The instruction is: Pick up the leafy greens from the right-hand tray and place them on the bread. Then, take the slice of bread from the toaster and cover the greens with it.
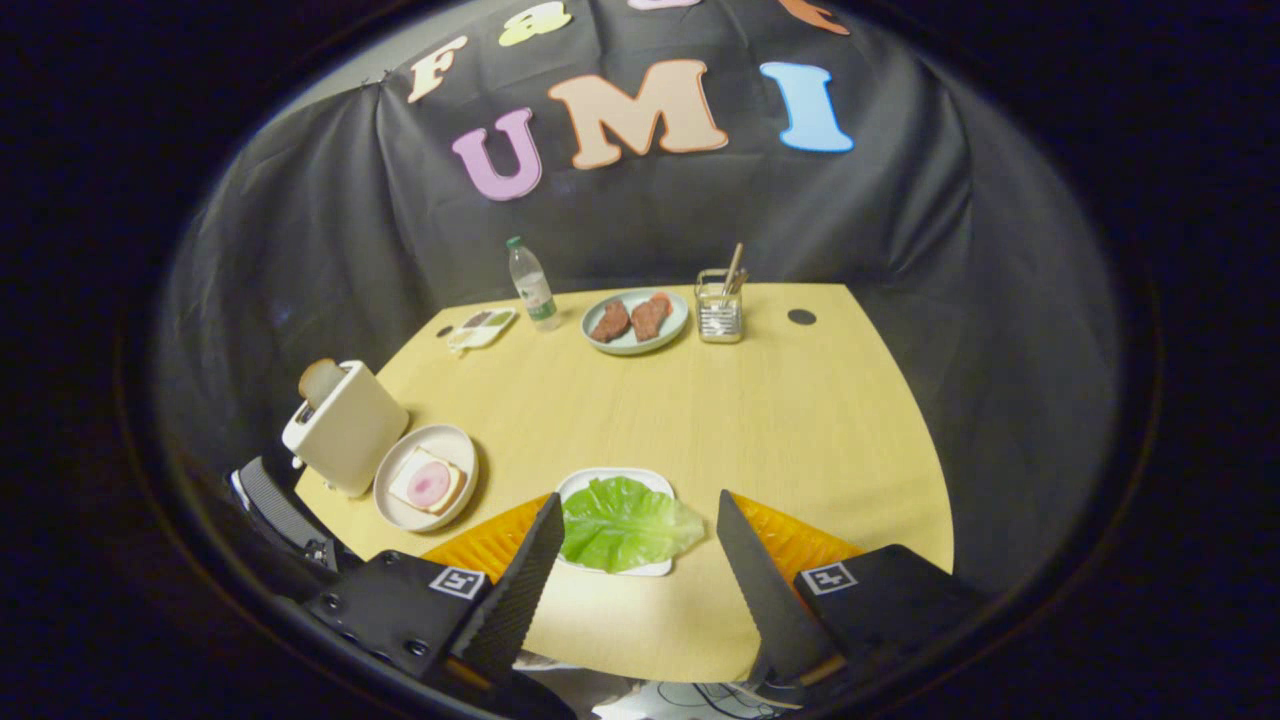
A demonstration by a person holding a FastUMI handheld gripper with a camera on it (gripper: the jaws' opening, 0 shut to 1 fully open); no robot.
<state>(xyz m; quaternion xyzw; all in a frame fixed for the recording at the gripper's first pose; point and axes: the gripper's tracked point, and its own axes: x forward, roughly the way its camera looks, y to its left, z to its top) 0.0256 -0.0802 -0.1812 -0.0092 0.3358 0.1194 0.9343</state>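
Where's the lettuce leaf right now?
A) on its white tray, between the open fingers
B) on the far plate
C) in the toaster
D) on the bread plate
A: the lettuce leaf lies on its white tray, with the gripper open and touching nothing.

The claw's left finger hides the tray's near corner; the toaster half-hides its bread slice.

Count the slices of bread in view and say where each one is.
2. One bread slice sticks up from the toaster; another lies on the round plate beside it, under a pink slice. The open gripper hovers by the lettuce.
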